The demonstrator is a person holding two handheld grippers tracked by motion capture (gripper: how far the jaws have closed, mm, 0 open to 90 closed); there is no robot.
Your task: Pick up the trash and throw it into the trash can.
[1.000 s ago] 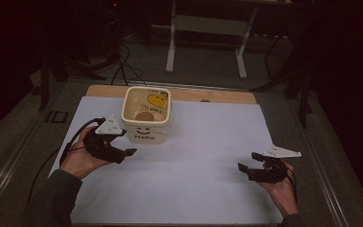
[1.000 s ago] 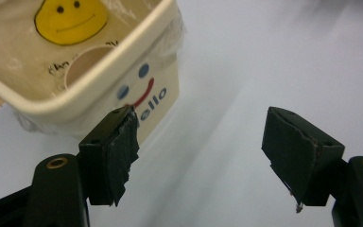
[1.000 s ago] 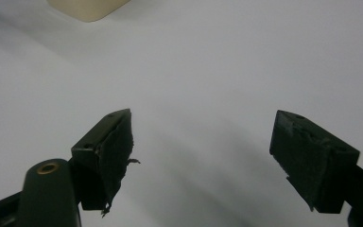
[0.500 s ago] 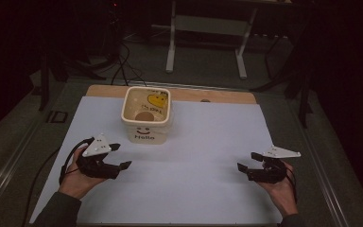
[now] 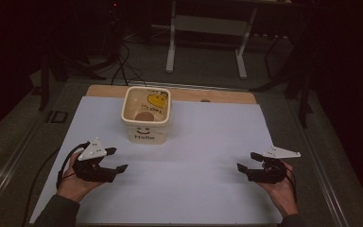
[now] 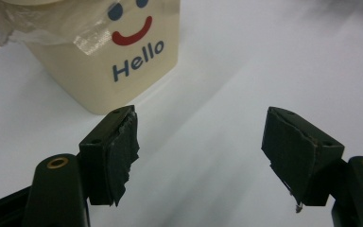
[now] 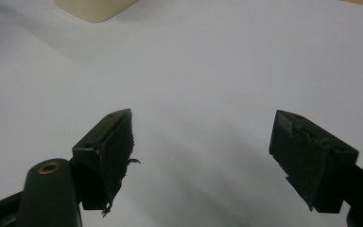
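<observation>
A white sheet point(image 5: 194, 156) covers most of the table point(image 5: 217, 96), whose wooden edge shows along the far side; a cream tub point(image 5: 146, 114) with a smiling face and the word "Hello" stands upright on the sheet near that far edge, left of the middle; inside it lie a yellow shape and a round brown thing, too small to tell apart further. The left gripper point(image 5: 116, 161) rests low over the sheet in the person's left hand point(image 5: 73, 182), near the tub and on the near side of it, not touching it; its jaws stand apart with nothing between them. The right gripper point(image 5: 246, 163) sits in the right hand point(image 5: 281, 189), well apart from the tub; its jaws gape wide and empty.
</observation>
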